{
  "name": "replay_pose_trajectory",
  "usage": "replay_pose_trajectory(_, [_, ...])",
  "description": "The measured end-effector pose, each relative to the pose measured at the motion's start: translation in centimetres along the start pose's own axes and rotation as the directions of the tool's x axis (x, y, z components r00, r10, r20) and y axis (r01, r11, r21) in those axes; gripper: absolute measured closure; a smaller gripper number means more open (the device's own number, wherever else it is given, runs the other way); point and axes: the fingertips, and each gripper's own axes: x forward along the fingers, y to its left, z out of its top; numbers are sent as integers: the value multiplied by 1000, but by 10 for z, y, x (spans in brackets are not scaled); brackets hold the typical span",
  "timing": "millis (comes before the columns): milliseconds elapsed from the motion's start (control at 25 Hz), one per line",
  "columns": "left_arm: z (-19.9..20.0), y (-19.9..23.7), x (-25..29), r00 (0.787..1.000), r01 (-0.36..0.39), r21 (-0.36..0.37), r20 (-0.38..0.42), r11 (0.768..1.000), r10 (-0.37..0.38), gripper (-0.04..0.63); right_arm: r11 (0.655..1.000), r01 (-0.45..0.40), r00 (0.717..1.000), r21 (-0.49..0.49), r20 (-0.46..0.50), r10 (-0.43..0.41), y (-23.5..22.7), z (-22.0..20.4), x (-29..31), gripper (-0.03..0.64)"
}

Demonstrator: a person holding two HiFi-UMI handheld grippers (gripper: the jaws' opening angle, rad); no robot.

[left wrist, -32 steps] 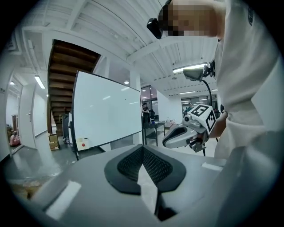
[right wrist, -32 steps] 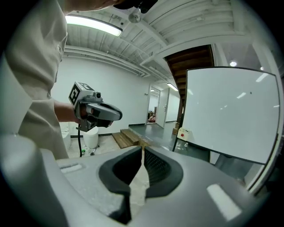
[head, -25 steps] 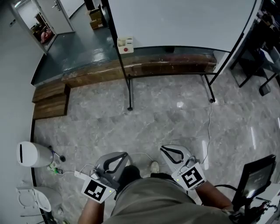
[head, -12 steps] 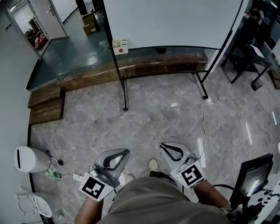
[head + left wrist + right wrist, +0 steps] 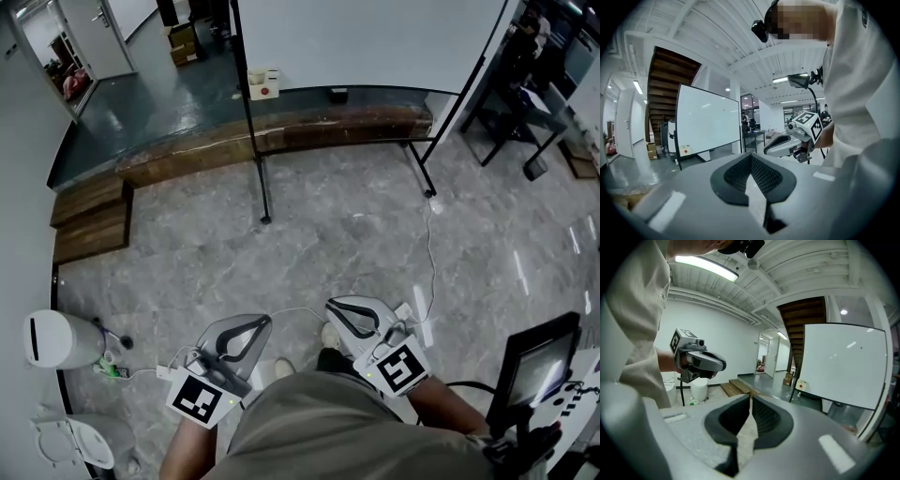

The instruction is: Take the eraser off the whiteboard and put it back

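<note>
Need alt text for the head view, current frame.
Looking steeply down, a person holds the left hand-held gripper and right hand-held gripper, both shut and empty, over a grey marble floor. Ahead stands a whiteboard on a black frame, with a small dark block on its ledge.

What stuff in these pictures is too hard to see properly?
- Eraser: in the head view a small dark thing sits at the bottom edge of the whiteboard. It is too small to tell if it is the eraser.
- Whiteboard top: cut off by the head view's upper edge.
- Shoe: in the head view, partly hidden by the person's body.
</note>
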Motion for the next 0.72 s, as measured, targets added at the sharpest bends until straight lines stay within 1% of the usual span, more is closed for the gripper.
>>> replay_pose_trajectory(160, [-7,-5,-26,1000,8,5,3,1000,-8,589,999,-16,1000,-29,-1,16,32,9,6,607])
replay_pose_trajectory(360, [-20,-4,-51,1000,18,-24,10,1000,-18,589,999,-12,1000,-31,-21,11,59,11,13,607])
replay_pose_trajectory(560, [-31,-7,-81,1000,0,-21,-5,1000,0,589,998,-44,999,-50,-23,43,92,17,18,607])
replay_pose_trajectory(720, [-36,-18,-83,1000,31,-22,0,999,-31,589,998,-31,996,-62,-81,26,101,7,8,607])
